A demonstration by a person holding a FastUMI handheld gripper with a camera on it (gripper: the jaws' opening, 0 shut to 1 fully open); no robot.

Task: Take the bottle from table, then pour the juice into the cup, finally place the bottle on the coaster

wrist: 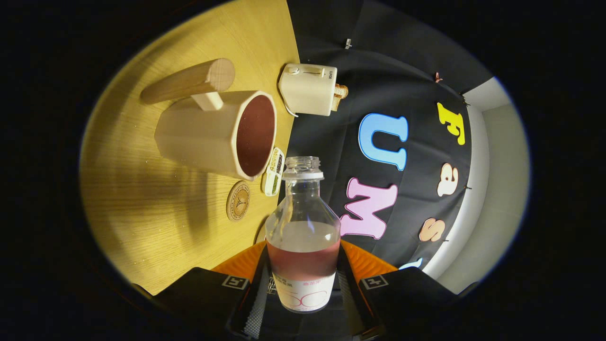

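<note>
An open glass bottle with reddish juice in its lower part sits between my fingers, and my gripper is shut on its body. The view is rolled, so the wooden table stands on its side. A large beige cup with a wooden handle stands beyond the bottle's mouth, its dark reddish inside facing the bottle neck. A round wooden coaster lies flat on the table beside the cup, just ahead of my fingers.
A cream toaster with a slice of bread in it stands at the table's far edge by the black cloth wall. A small white tray with green and dark contents lies between the cup and the bottle neck.
</note>
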